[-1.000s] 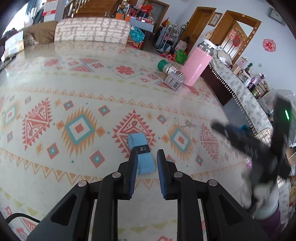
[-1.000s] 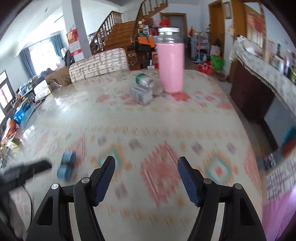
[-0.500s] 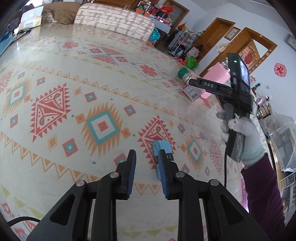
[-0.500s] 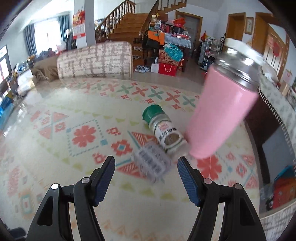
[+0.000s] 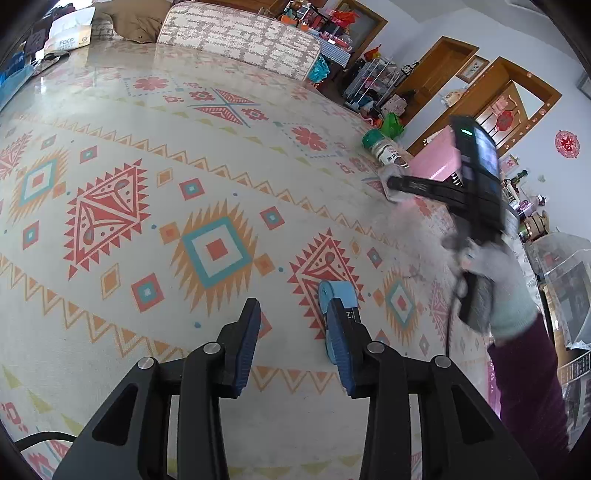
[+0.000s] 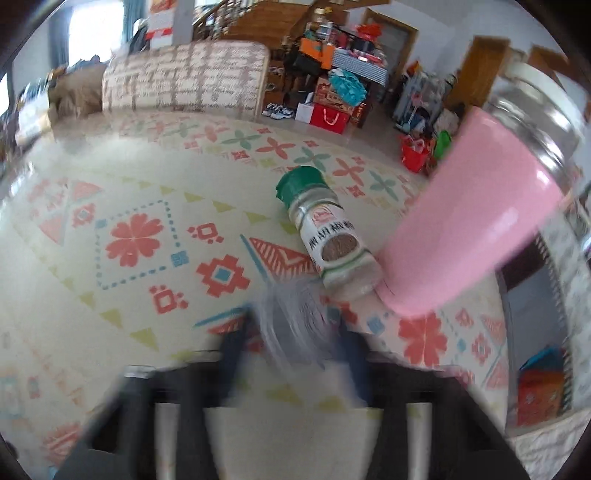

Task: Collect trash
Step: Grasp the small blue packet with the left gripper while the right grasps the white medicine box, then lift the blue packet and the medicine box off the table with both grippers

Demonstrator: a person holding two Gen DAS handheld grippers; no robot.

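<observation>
The right gripper [image 6: 295,332] has pushed forward onto the small grey packet [image 6: 295,325]; it's blurred, so I cannot tell whether it grips. On the left, the left gripper [image 5: 291,343] hangs parted and empty, the blue roll [image 5: 334,295] behind its right finger. Spice jar [image 6: 325,229] lies against the pink tumbler [image 6: 469,236].

A patterned tabletop [image 5: 110,155] fills the foreground, with an upholstered chair back [image 5: 240,33] at its far edge. Beyond stand wooden doors [image 5: 439,70], pale walls [image 5: 554,55] and a wooden staircase [image 6: 266,18] with piled boxes [image 6: 332,99].
</observation>
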